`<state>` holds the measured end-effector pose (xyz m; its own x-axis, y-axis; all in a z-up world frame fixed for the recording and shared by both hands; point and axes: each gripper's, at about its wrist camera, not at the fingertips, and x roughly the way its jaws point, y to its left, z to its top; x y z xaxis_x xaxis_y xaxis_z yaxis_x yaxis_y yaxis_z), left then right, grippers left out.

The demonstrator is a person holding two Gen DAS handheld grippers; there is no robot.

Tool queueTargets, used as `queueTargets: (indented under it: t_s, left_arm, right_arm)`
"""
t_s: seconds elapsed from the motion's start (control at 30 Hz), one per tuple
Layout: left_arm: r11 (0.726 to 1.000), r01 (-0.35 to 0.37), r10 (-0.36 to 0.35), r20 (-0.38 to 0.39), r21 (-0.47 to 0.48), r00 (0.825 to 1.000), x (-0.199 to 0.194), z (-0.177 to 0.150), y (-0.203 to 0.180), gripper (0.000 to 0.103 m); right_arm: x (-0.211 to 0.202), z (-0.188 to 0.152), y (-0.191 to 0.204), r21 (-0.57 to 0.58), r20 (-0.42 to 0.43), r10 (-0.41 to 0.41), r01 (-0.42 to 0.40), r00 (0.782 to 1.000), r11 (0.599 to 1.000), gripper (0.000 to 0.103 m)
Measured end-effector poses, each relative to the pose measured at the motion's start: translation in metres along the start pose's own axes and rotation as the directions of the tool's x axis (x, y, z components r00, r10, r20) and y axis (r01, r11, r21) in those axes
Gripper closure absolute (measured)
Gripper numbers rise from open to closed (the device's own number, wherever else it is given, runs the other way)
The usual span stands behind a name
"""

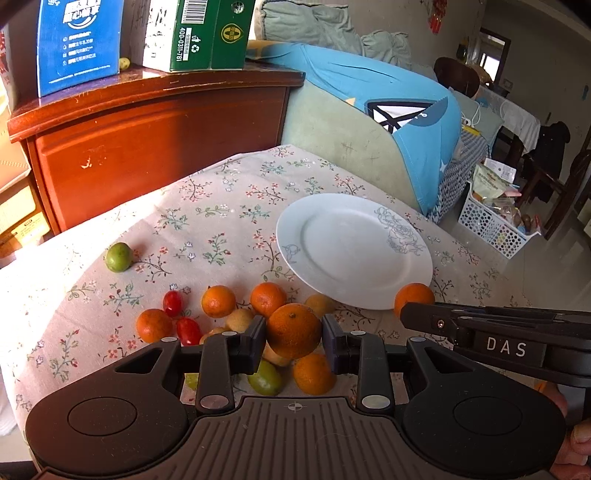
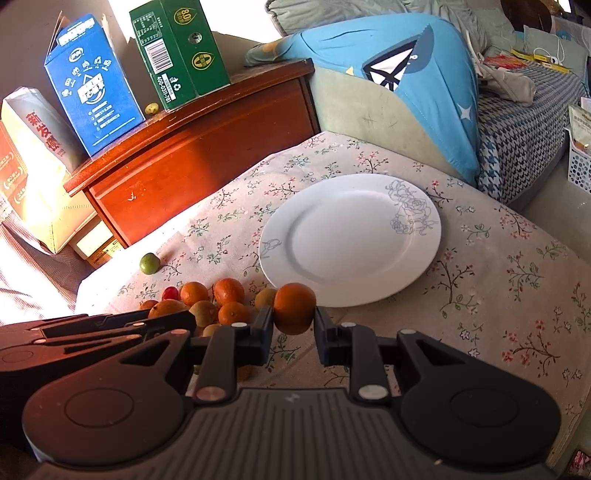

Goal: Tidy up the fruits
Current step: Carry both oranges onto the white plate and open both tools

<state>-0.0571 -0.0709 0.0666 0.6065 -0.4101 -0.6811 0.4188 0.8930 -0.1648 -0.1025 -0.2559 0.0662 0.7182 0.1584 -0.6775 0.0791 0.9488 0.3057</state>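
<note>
My left gripper (image 1: 293, 332) is shut on an orange mandarin (image 1: 293, 330), held above a pile of mandarins (image 1: 218, 301), cherry tomatoes (image 1: 172, 302) and small green fruits (image 1: 265, 378) on the floral tablecloth. My right gripper (image 2: 294, 317) is shut on another mandarin (image 2: 294, 308), just in front of the white plate (image 2: 351, 240). The plate (image 1: 354, 251) holds nothing. In the left wrist view the right gripper (image 1: 406, 314) comes in from the right with its mandarin (image 1: 413, 295) at the plate's near rim. A lone green fruit (image 1: 119, 257) lies apart at the left.
A wooden cabinet (image 1: 159, 140) stands behind the table with a blue carton (image 1: 77, 44) and a green carton (image 1: 207, 33) on top. A sofa with a blue cloth (image 1: 388, 96) is at the back right. A white basket (image 1: 491, 225) sits on the floor.
</note>
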Motion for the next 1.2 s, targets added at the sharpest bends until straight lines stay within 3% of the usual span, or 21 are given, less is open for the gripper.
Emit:
queueTargets:
  t_s: [0.3, 0.7, 1.2]
  left_arm:
    - [0.998, -0.02, 0.02, -0.012, 0.053, 1.0, 0.022, 0.027, -0.007, 0.073]
    - [0.99, -0.03, 0.035, -0.031, 0.135, 0.999, 0.066, 0.058, -0.021, 0.073]
    - [0.985, 0.015, 0.002, -0.1, 0.171, 0.995, 0.119, 0.071, -0.03, 0.073]
  right_arm:
    - [0.004, 0.028, -0.008, -0.011, 0.016, -0.001, 0.002, 1.0, 1.0, 0.079]
    - [0.027, 0.048, -0.034, 0.058, 0.003, -0.076, 0.076, 0.997, 0.995, 0.079]
    - [0.065, 0.064, -0.059, 0.166, -0.05, -0.106, 0.112, 0.993, 0.98, 0.079]
